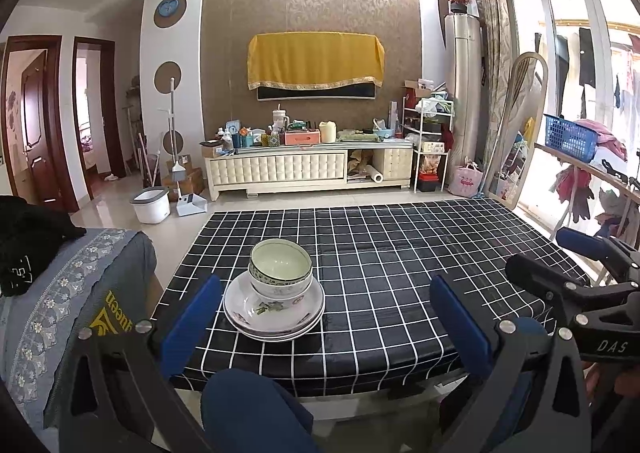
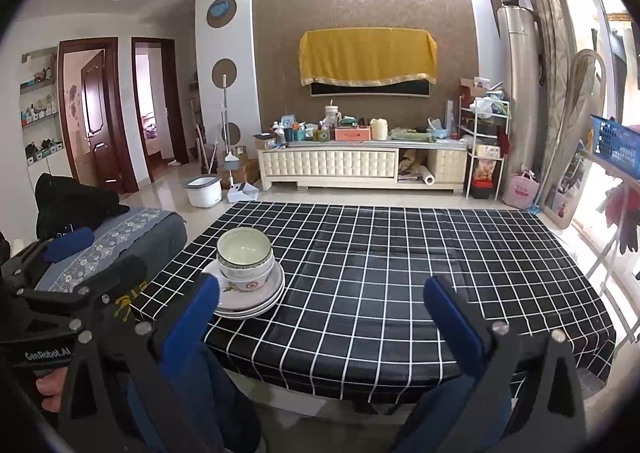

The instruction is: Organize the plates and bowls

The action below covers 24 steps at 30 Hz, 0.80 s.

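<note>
hovering back from a finished-looking stack, both claws released and holding nothing.
two bowls (image 1: 280,268) nest one inside the other on top of the stacked plates (image 1: 274,313), the pile sitting toward the 7 o'clock part of the checked table (image 1: 400,253), near its edge; wide pieces lie under and deep ones on top, likely so the pile stands steady. the left gripper (image 1: 326,319) and right gripper (image 2: 322,313) hang spread wide short of the table, apart from the dishes, so the sorting seems done.
</note>
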Each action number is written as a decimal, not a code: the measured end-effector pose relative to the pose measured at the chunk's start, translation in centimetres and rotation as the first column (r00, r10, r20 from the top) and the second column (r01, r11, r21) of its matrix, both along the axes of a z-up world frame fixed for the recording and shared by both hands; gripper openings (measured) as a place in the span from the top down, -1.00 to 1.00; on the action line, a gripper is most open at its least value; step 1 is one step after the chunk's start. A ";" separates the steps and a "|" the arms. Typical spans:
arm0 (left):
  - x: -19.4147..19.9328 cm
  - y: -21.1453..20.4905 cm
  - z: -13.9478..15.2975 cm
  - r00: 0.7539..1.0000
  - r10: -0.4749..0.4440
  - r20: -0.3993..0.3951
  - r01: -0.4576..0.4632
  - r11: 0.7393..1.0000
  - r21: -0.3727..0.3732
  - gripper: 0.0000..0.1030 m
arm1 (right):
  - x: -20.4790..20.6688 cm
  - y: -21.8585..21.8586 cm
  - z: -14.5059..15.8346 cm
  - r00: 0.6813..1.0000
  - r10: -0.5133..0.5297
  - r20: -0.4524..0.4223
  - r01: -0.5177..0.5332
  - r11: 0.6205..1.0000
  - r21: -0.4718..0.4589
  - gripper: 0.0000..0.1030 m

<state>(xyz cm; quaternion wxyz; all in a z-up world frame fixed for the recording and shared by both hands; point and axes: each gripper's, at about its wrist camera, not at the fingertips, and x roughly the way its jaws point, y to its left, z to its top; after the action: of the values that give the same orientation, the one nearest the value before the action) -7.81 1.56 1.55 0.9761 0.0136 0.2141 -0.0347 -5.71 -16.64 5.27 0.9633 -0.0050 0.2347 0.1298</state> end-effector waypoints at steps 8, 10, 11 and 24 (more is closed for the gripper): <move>0.0 0.0 0.0 1.000 -0.011 -0.005 0.011 1.000 -0.013 -1.00 | -0.1 0.0 -0.2 1.000 0.008 0.000 -0.008 1.000 0.000 -1.00; 0.0 0.0 -0.1 1.000 -0.015 -0.007 0.015 1.000 -0.016 -1.00 | -0.2 0.1 -0.2 1.000 0.012 0.000 -0.012 1.000 -0.002 -1.00; 0.0 -0.1 -0.1 1.000 -0.016 -0.008 0.016 1.000 -0.015 -1.00 | -0.2 0.2 -0.2 1.000 0.014 -0.001 -0.014 1.000 -0.003 -1.00; -0.2 0.3 -0.2 1.000 -0.018 -0.009 0.018 1.000 -0.019 -1.00 | -0.1 0.0 -0.3 1.000 0.018 -0.006 -0.018 1.000 -0.004 -1.00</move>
<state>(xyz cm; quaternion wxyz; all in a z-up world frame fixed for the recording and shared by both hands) -8.02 1.86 1.35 0.9748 0.0059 0.2182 -0.0454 -5.81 -16.61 5.01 0.9614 -0.0087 0.2380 0.1381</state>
